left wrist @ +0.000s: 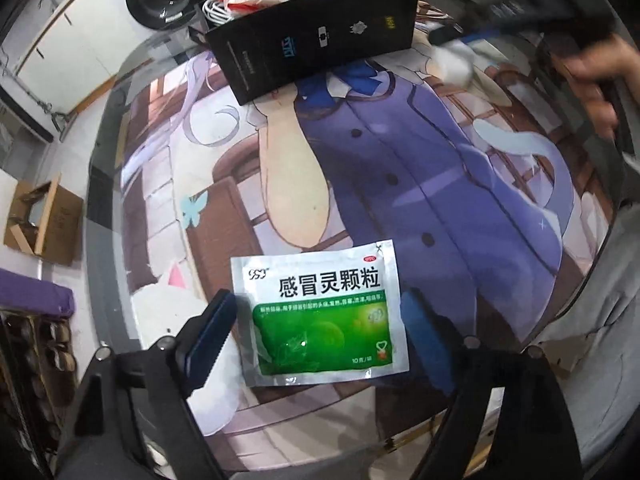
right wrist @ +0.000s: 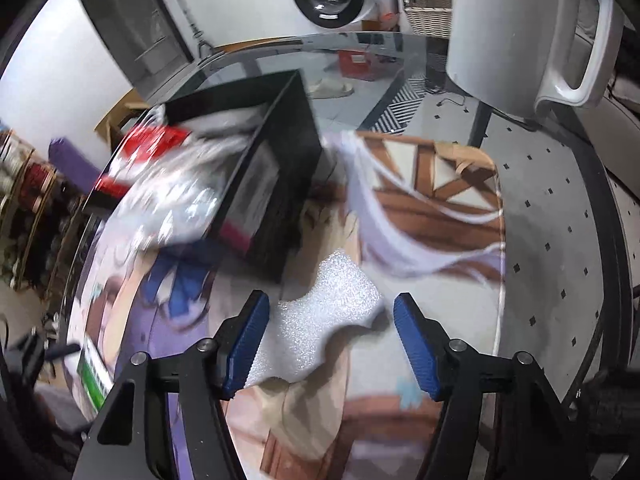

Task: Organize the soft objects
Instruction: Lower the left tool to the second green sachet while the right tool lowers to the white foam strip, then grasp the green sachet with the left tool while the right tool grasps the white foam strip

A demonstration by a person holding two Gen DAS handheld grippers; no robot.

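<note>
Foam piece (right wrist: 320, 320) and sachet (left wrist: 320, 312) between released jaws; blurred box (right wrist: 276, 176) contents perhaps packets.

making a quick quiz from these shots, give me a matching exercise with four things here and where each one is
Things:
1. medicine sachet
2. white foam piece
3. black box
4. white kettle

Places:
A. standing at the table's far right edge
B. lying flat between the open left gripper fingers
C. holding packets, at the far end of the printed mat
D. lying on the mat between the open right gripper fingers

Pairs: 1-B, 2-D, 3-C, 4-A
</note>
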